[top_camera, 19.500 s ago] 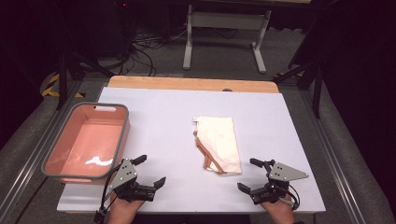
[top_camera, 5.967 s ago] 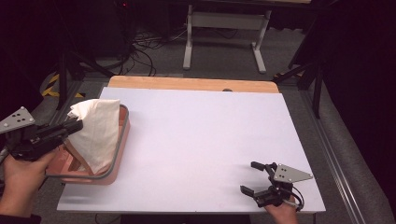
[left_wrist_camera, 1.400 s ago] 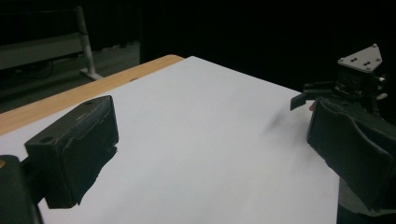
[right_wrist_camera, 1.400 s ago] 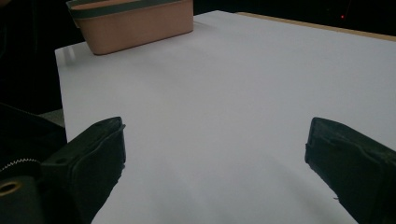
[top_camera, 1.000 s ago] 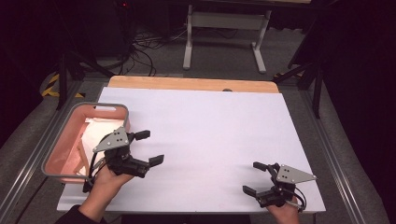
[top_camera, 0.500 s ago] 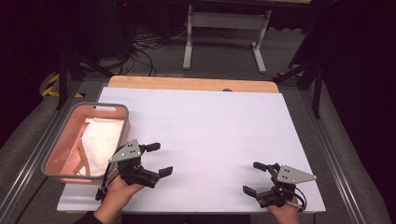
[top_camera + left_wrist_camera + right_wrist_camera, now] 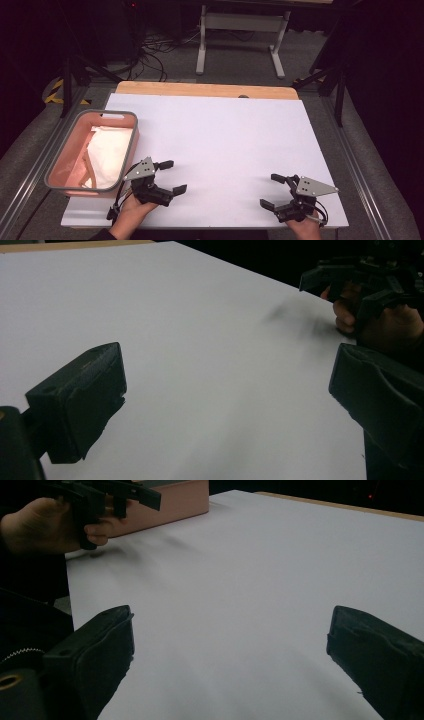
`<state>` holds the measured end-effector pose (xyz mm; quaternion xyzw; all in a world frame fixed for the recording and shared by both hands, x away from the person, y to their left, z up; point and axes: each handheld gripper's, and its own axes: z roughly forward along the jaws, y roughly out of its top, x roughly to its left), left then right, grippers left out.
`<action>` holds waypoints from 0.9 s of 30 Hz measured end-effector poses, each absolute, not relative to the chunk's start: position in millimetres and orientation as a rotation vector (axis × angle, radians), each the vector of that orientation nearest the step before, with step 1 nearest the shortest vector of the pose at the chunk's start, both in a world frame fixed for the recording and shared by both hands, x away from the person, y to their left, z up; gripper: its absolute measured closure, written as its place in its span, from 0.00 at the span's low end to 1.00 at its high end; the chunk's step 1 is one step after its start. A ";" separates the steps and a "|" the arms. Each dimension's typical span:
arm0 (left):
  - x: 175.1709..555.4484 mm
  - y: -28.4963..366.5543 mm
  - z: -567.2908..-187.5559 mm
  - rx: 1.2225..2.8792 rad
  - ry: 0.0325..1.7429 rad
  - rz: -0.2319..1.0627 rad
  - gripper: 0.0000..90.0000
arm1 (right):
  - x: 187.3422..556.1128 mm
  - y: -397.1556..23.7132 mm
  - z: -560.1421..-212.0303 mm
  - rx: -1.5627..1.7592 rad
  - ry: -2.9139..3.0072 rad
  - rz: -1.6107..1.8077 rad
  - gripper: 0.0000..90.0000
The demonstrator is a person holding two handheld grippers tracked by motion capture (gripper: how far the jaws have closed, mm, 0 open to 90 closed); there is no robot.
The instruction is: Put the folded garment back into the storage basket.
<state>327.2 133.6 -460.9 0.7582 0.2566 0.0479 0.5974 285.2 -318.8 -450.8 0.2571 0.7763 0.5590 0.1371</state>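
We see a white cloth lying inside the pink bin. The bin sits at the left edge of the white table. The cloth is bunched up and fills most of the bin's floor.

Our left gripper is held over the table, just beside the bin's near right corner. Its jaws are spread wide apart and there is nothing between them. In the left gripper view we see only bare white table between the two black jaws. The cloth is to the left of this gripper, close by, but the two are not touching, and the bin's wall stands between them.

Our right gripper is low over the near right part of the table, well apart from the bin and the cloth. Its jaws are wide apart too, and they grip nothing.
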 end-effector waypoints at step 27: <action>320.8 130.0 -472.1 1.801 0.607 0.144 0.03 | 287.4 -318.4 -453.5 0.750 2.264 1.619 0.06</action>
